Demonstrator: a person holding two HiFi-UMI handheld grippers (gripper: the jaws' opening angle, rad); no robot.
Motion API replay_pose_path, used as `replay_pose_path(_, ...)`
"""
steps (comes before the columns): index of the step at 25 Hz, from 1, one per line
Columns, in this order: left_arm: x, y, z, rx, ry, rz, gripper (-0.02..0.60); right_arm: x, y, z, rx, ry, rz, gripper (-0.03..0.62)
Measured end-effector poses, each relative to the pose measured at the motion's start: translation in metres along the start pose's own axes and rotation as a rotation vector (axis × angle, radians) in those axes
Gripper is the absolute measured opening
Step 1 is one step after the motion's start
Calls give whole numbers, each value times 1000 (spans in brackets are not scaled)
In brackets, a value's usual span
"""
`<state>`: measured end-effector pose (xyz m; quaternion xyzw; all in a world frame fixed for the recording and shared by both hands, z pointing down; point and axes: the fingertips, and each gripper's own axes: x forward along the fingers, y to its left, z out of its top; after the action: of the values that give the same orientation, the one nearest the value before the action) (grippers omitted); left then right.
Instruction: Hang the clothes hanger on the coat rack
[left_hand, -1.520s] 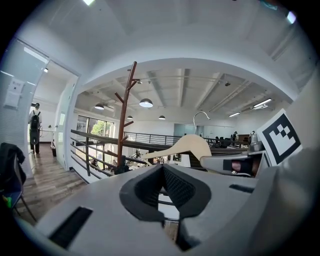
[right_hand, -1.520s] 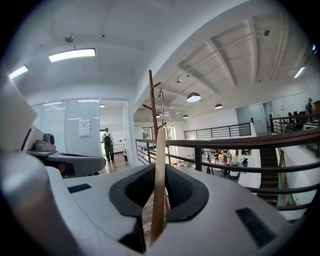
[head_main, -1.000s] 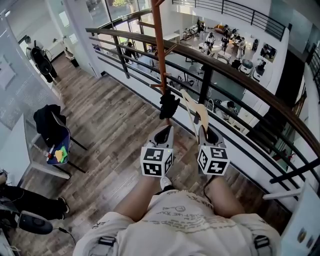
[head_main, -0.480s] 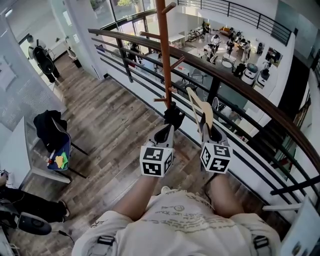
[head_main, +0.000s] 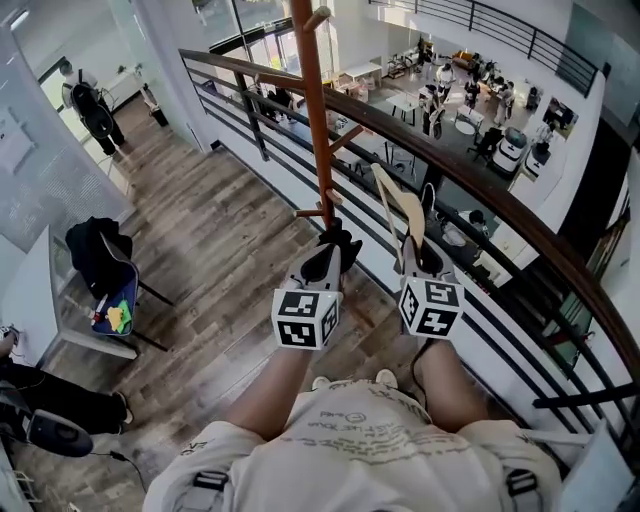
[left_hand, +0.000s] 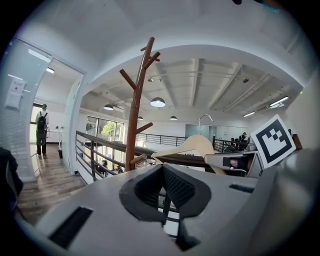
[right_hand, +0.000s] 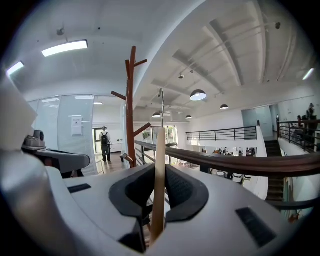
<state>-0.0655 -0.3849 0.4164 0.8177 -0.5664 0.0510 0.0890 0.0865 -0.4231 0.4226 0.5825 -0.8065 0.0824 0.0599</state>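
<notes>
While we closed in over the last second, the coat rack (head_main: 313, 110) drew nearer | right gripper (head_main: 413, 258) clamped on the hanger (head_main: 398, 205), just right of the rack, unhung | left gripper (head_main: 337, 247) closed on nothing, beside the rack | pegs look reachable.

The wooden plank floor (head_main: 220, 250) carries a chair (head_main: 105, 300) with dark clothing (head_main: 92, 250) at the left. The brown coat rack (head_main: 315, 120) stands near the railing (head_main: 450, 170) along its edge.
</notes>
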Motion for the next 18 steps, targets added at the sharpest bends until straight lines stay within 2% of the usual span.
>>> replay_pose_path(5,16,0,16,5,-25,49,3,33,-14,12,-28,-1,40,51)
replay_pose_path(18,0,26,6,-27,-25,198,3,119,2,35,-155,1,144,51)
